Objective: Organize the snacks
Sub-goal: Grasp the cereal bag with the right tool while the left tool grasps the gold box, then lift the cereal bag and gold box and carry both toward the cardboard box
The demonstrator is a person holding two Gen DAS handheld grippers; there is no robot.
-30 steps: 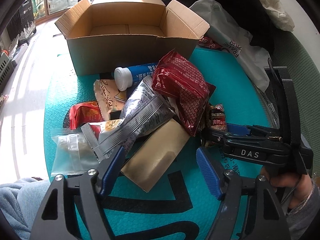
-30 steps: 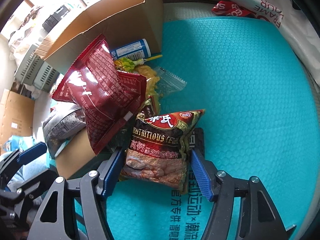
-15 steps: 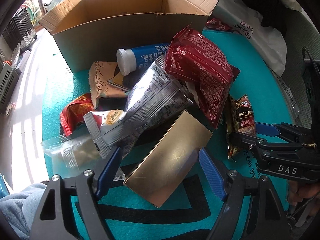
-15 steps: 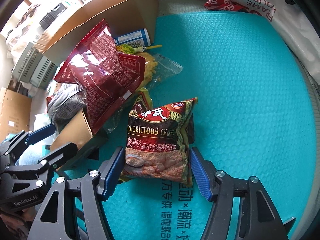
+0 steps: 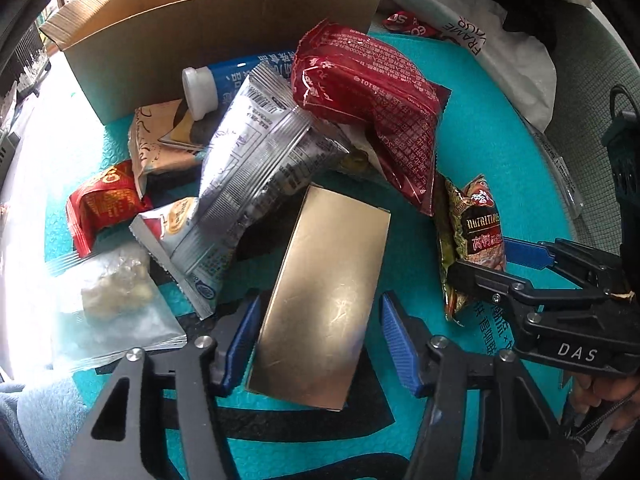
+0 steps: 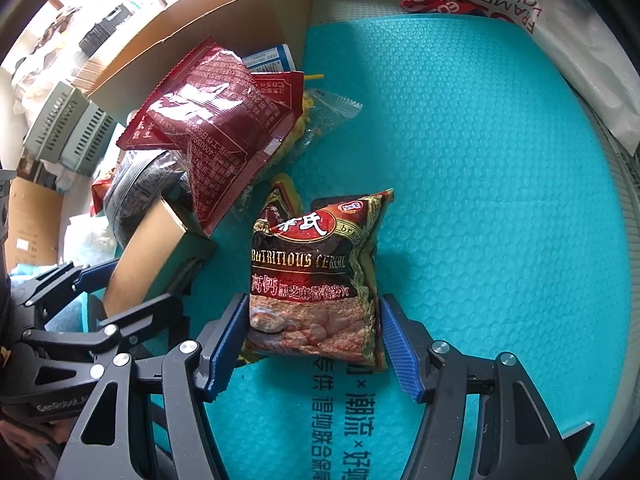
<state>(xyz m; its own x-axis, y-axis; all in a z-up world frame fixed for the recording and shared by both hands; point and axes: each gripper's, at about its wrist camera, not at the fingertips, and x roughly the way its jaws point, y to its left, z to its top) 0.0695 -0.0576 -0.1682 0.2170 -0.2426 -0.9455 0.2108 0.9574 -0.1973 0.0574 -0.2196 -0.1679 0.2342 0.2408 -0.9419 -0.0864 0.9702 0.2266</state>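
- Gold-faced flat box (image 5: pixel 324 300) lies nearest the left gripper (image 5: pixel 316 340), between its blue pads; jaws closing on it, left pad at the box edge, right pad with a sliver of mat still showing, so not yet a grip.
- Right gripper (image 6: pixel 316 336) is clamped on the lower part of the cereal packet (image 6: pixel 316 280), both pads pressed against its sides; the packet sits on the teal mat (image 6: pixel 480 200), apart from the heap.
- Risk, left: the box face looks slick and hard. If the pads catch only its near end, it may pivot or slip out on lifting.
- Risk, left: the silver packet (image 5: pixel 256 168) and the dark red packet (image 5: pixel 372 96) overlap the box's far end. Raising the box could drag or tip them.
- Risk, right: the pouch is soft and held low, so its top may flop.
- Mid-field: small red sachet (image 5: pixel 104 204) and clear bag (image 5: pixel 112 300) lie at the heap's left edge; blue tube with white cap (image 5: pixel 204 88) lies against the carton.
- Far: open cardboard carton (image 5: pixel 208 28) stands at the mat's back edge, likely the destination. What it holds, cannot tell.
- Both grippers sit near each other; collision possible if both head for the carton together.
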